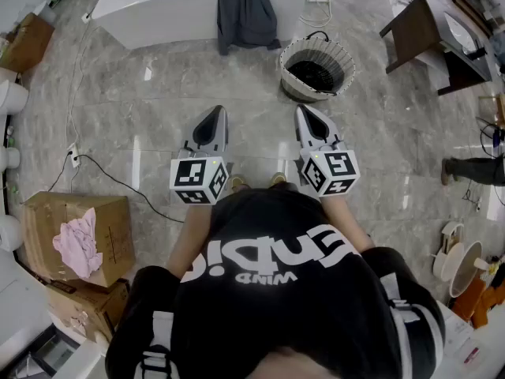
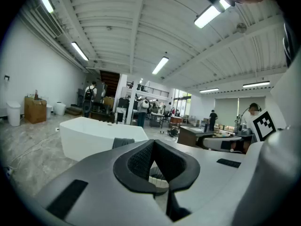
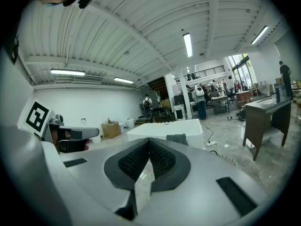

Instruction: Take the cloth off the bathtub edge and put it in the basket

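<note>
L gripper [image 1: 214,115] & R gripper [image 1: 304,115] sit side by side, pointing fwd. Both have jaws pressed together w/ nothing btwn them. Just ahead of the R gripper, slightly to its right, the basket [image 1: 312,93] stands on the floor (pale weave, dark inside). Farther ahead, roughly btwn the two tips, the grey cloth [image 1: 247,14] hangs over the white bathtub [image 1: 158,14] edge, well apart from both.
</note>
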